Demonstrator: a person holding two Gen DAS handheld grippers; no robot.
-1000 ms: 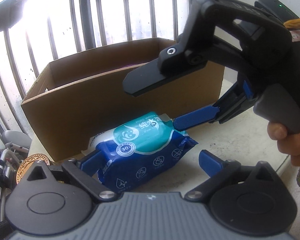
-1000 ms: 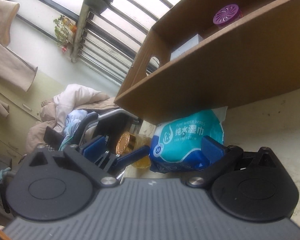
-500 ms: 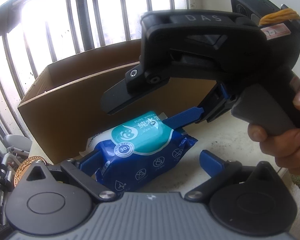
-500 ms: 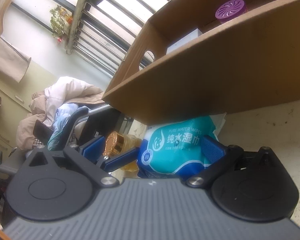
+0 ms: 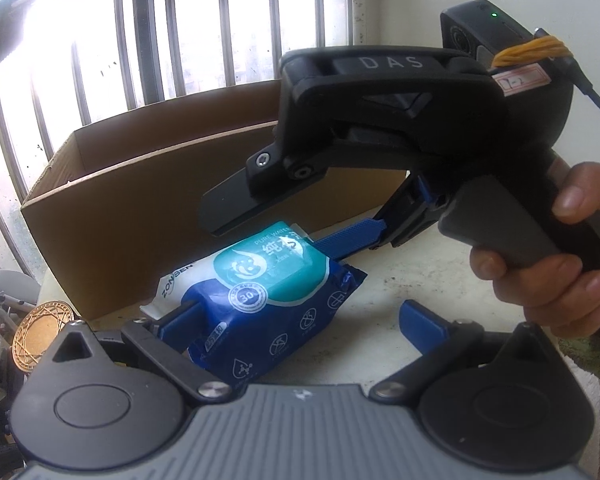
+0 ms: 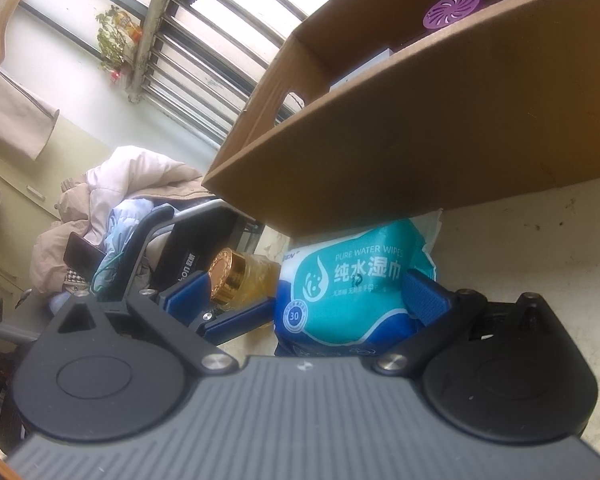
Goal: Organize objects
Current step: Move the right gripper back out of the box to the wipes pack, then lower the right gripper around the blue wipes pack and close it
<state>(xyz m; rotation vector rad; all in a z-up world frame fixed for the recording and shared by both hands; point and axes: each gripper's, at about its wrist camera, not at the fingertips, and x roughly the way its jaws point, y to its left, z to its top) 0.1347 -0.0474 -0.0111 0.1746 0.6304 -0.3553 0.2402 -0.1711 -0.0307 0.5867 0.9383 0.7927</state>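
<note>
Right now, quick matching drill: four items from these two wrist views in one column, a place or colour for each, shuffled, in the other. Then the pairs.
Items
1. wipes pack
2. purple disc
3. gold-lidded jar
4. cardboard box

Descriptions
A. inside the box
B. brown, open-topped, in front of the window bars
C. blue and teal, on the table between both grippers' fingers
D. lying on its side, left of the pack in the right wrist view

Pairs: 1-C, 2-A, 3-D, 4-B

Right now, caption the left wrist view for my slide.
Both open grippers close on a wet wipes pack beside the cardboard box.
</note>
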